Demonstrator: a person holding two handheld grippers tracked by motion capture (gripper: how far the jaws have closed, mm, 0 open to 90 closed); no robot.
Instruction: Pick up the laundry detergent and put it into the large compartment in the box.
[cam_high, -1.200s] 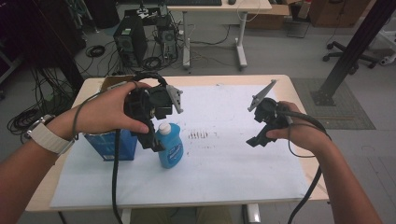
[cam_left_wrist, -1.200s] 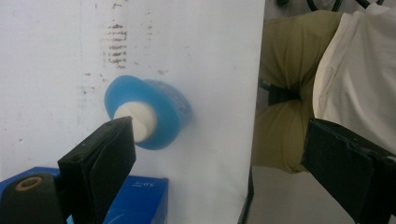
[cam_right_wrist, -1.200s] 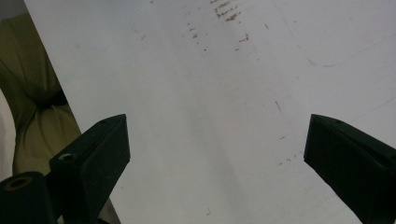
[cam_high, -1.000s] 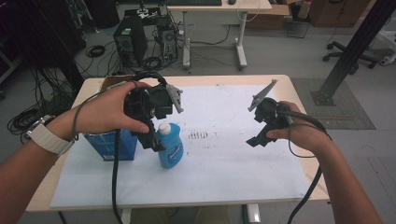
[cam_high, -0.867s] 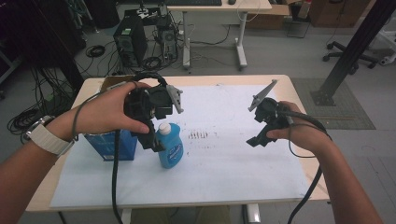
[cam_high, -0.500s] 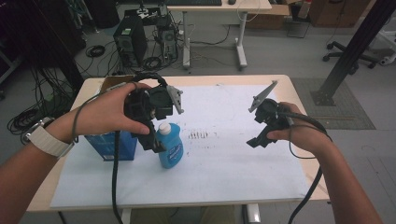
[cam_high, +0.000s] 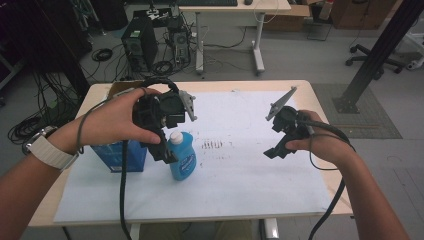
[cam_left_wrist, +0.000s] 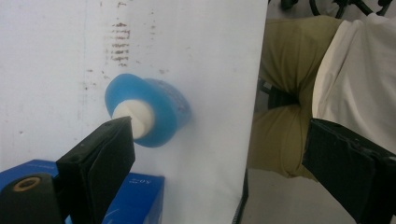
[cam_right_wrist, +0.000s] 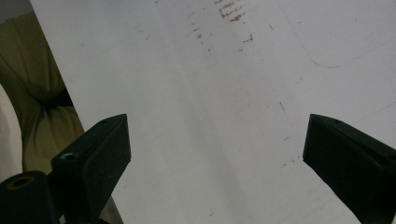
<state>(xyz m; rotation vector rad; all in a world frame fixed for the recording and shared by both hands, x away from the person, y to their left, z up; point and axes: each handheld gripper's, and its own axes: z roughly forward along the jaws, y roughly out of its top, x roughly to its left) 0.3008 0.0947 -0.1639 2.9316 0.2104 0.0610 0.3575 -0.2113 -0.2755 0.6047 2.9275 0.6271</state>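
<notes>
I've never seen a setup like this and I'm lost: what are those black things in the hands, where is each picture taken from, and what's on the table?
A person holds a hand-held grasping tool in each hand; there is no robot arm. The high view looks down over the table: the left tool hangs close above a blue bottle with a white cap, and the right tool hovers over the bare white sheet. The other two pictures come from cameras riding on the tools, looking along their black jaws. In the left gripper view the jaws stand wide apart, the bottle beside one of them, not gripped. In the right gripper view the jaws are also open and hold nothing. A blue box stands next to the bottle.
</notes>
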